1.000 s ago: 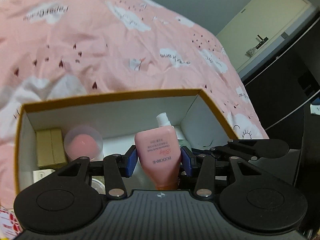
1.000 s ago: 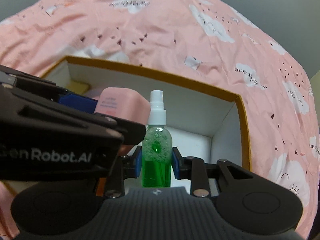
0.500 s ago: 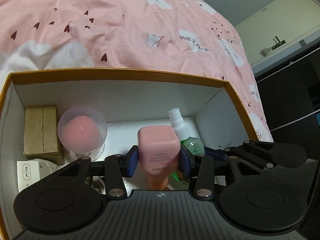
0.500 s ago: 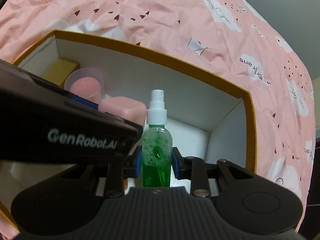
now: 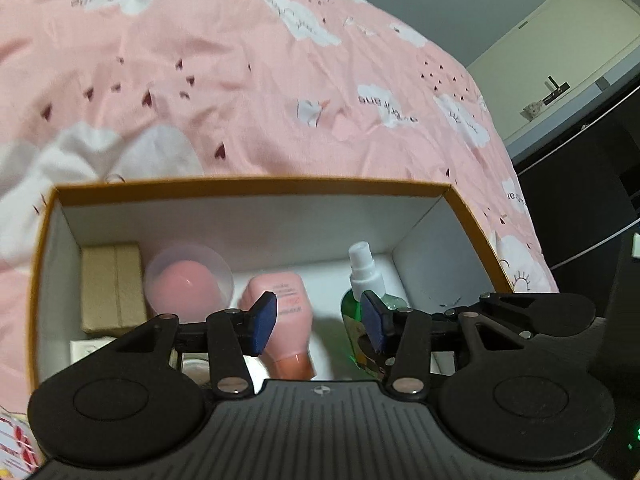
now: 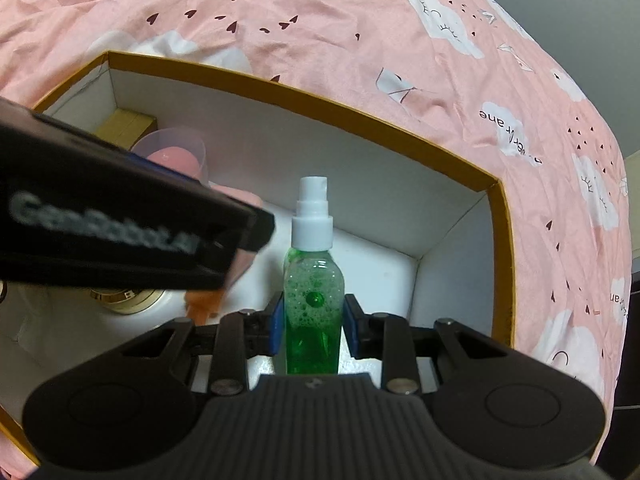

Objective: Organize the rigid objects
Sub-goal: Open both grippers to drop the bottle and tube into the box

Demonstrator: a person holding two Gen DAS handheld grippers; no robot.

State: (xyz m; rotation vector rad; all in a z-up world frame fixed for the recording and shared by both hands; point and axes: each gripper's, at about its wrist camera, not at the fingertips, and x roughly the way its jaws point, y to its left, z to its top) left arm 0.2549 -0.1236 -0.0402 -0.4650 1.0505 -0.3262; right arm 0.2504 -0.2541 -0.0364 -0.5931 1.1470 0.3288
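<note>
A white box with an orange rim lies on the pink bed cover. My left gripper is open above the box, and the pink tube lies free on the box floor by its left finger. My right gripper is shut on the green spray bottle with a white nozzle, held upright inside the box. The bottle also shows in the left wrist view, partly behind the right finger. The left gripper's black body hides most of the pink tube in the right wrist view.
In the box stand a tan carton, a clear cup with a pink sponge, a small white carton and a gold-rimmed jar. The pink cloud-print cover surrounds the box. Dark furniture stands at the right.
My left gripper has opened and let go of the pink tube, which now lies in the box. My right gripper has kept hold of the green bottle and lowered it into the box.
</note>
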